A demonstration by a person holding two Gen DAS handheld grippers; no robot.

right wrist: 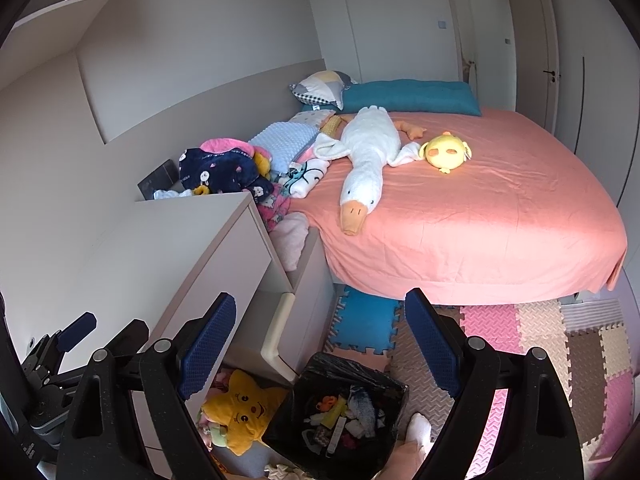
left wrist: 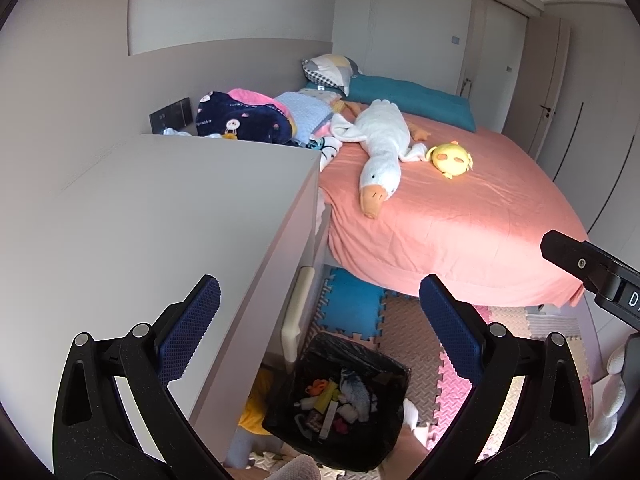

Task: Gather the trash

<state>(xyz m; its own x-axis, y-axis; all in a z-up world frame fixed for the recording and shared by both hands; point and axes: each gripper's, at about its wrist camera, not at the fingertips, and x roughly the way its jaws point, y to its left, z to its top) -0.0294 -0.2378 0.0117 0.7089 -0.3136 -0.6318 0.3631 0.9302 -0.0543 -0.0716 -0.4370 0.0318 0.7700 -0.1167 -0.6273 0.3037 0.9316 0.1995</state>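
Observation:
A bin lined with a black bag (left wrist: 360, 350) (right wrist: 348, 364) stands on the floor beside the white cabinet, below and between both pairs of fingers. Mixed trash (left wrist: 340, 398) (right wrist: 344, 412) lies inside it: orange, yellow and white scraps and crumpled paper. My left gripper (left wrist: 320, 304) hangs open above the bin with nothing between its blue pads. My right gripper (right wrist: 320, 320) is also open and empty, above the same bin. In the left wrist view one black finger (left wrist: 576, 260) of the right gripper shows at the right edge.
The white cabinet (left wrist: 160, 220) (right wrist: 180, 248) fills the left side. A bed with a pink sheet (left wrist: 460, 232) (right wrist: 480, 220) carries a goose plush (left wrist: 380, 148) and a yellow chick plush (left wrist: 450, 158). Foam mats (right wrist: 540, 352) cover the floor. A yellow star plush (right wrist: 240, 408) lies left of the bin.

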